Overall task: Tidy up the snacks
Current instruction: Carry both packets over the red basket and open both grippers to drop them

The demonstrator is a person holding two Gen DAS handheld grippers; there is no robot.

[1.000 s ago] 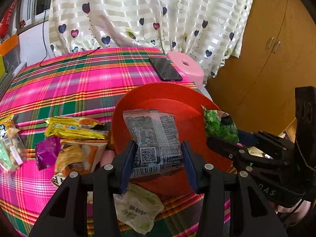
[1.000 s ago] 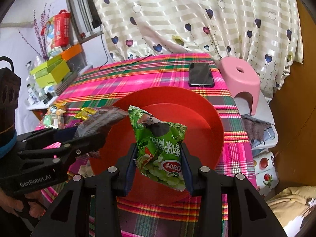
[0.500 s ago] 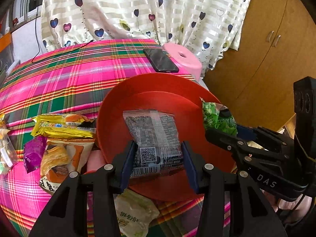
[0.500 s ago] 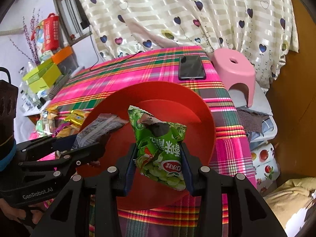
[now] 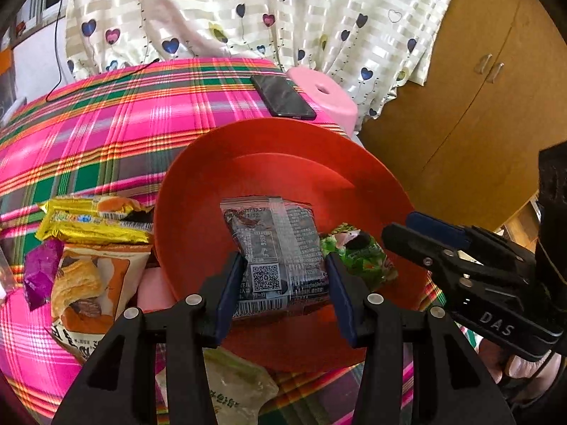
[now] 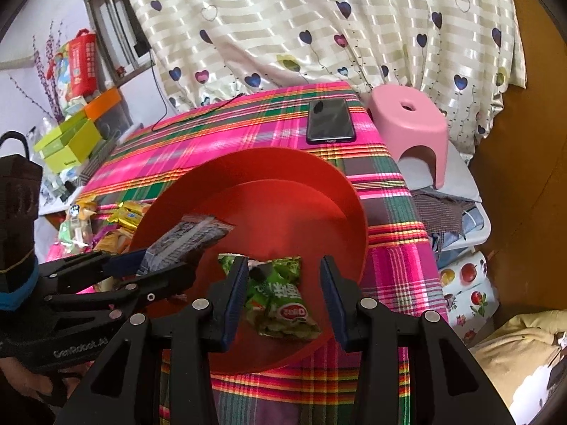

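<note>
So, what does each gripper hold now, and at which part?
Left gripper clamps the dark packet at its lower end. Right gripper is open; the green packet lies released.

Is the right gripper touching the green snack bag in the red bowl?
Apart. The right wrist view shows the right gripper open, red bowl visible between the green snack bag and its right finger; the bag lies loose.
</note>
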